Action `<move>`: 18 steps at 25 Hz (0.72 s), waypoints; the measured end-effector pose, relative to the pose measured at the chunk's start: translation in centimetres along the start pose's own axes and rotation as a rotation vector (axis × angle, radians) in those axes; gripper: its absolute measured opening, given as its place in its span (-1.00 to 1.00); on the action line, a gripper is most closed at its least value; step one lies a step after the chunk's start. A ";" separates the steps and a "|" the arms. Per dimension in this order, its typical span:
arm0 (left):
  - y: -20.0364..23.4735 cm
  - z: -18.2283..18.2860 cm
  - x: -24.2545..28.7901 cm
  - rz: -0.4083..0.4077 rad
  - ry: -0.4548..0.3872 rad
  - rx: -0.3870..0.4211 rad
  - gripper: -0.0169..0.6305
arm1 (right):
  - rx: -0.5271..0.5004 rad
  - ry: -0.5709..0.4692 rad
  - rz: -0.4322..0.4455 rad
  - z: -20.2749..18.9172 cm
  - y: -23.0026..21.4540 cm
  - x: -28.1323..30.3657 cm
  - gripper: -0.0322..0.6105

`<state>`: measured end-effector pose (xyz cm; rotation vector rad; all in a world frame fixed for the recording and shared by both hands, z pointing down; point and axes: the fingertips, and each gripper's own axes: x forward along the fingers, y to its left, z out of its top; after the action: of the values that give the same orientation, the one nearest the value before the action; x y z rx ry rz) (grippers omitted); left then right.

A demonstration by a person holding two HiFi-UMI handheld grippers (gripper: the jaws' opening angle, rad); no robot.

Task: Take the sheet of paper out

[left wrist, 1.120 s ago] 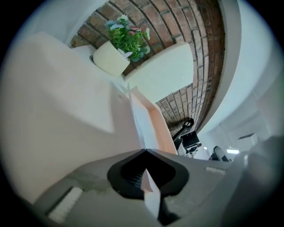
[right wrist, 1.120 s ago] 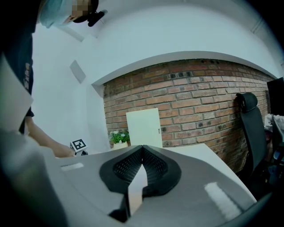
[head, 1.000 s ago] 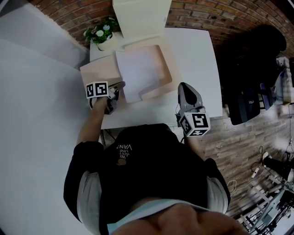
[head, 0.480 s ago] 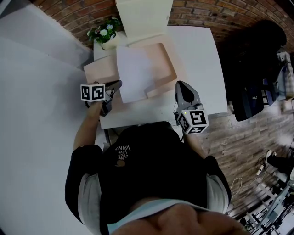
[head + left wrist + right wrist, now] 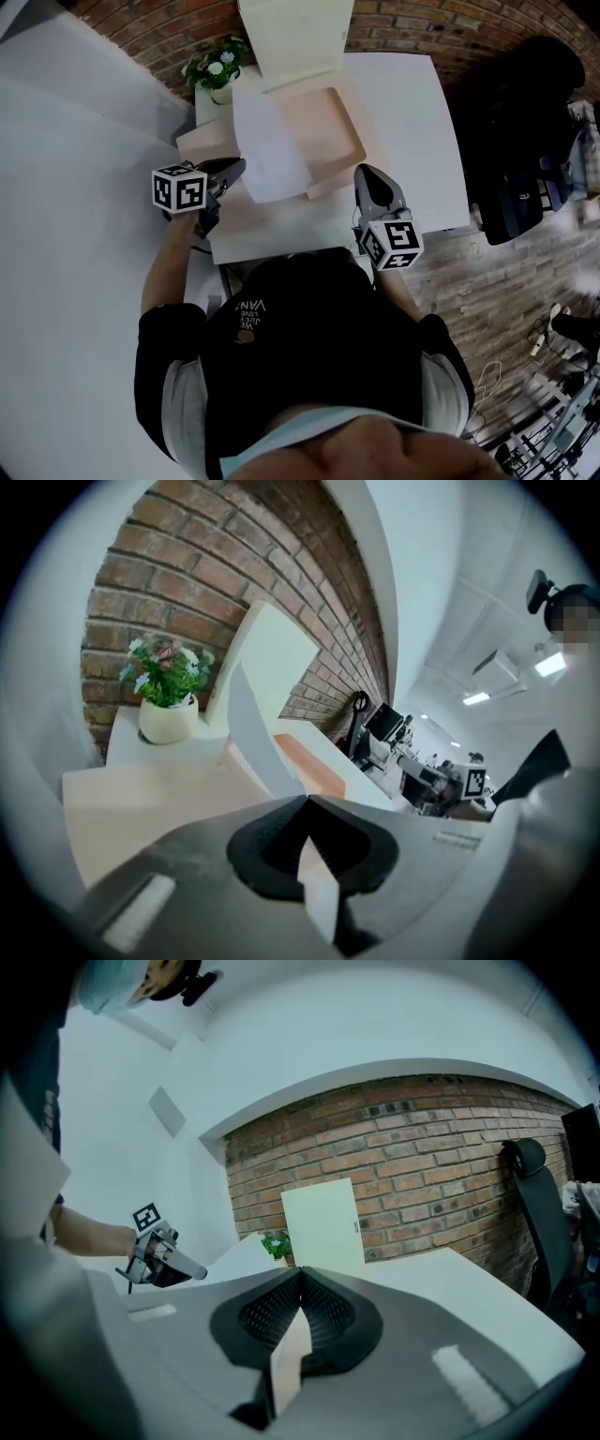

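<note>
Brick wall (image 5: 403, 28) is backing a white counter (image 5: 412, 122), where a potted plant (image 5: 214, 73) is sitting at 11 o'clock and a cream panel (image 5: 295, 37) is standing at 12. At 9 o'clock the left gripper (image 5: 239, 167) is pinching the sheet of paper (image 5: 267, 150) by its 7 o'clock corner, fingers clenched on it; the sheet is slanting over the 9 o'clock side of the open beige box (image 5: 328, 112), overhanging its near wall. At the box's 4 o'clock corner the right gripper (image 5: 361, 173) is clamping what looks like its beige edge, fingers pressed together on it
</note>
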<state>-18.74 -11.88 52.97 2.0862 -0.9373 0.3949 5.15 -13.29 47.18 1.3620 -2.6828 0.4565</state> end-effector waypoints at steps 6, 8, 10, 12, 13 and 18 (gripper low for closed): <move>-2.2 0.9 -1.6 -0.026 0.008 0.074 -0.94 | 0.000 -0.004 0.011 0.1 0.3 0.5 -0.89; -2.7 1.1 -2.1 -0.034 0.004 0.085 -0.95 | 0.001 -0.005 0.014 0.1 0.4 0.7 -0.89; -3.3 1.3 -2.7 -0.043 -0.001 0.095 -0.94 | 0.001 -0.009 0.019 0.2 0.5 0.9 -0.89; -3.9 1.5 -3.4 -0.050 -0.009 0.108 -0.94 | 0.001 -0.013 0.024 0.4 0.6 1.1 -0.89; -4.3 1.7 -3.7 -0.055 -0.014 0.117 -0.94 | 0.001 -0.015 0.027 0.5 0.7 1.2 -0.89; -6.6 2.7 -4.5 -0.102 -0.040 0.219 -0.94 | -0.002 -0.024 0.036 0.7 0.8 1.8 -0.89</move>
<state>-17.06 -9.09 45.13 2.3383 -0.8374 0.4200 3.46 -14.40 46.70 1.3292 -2.7304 0.4428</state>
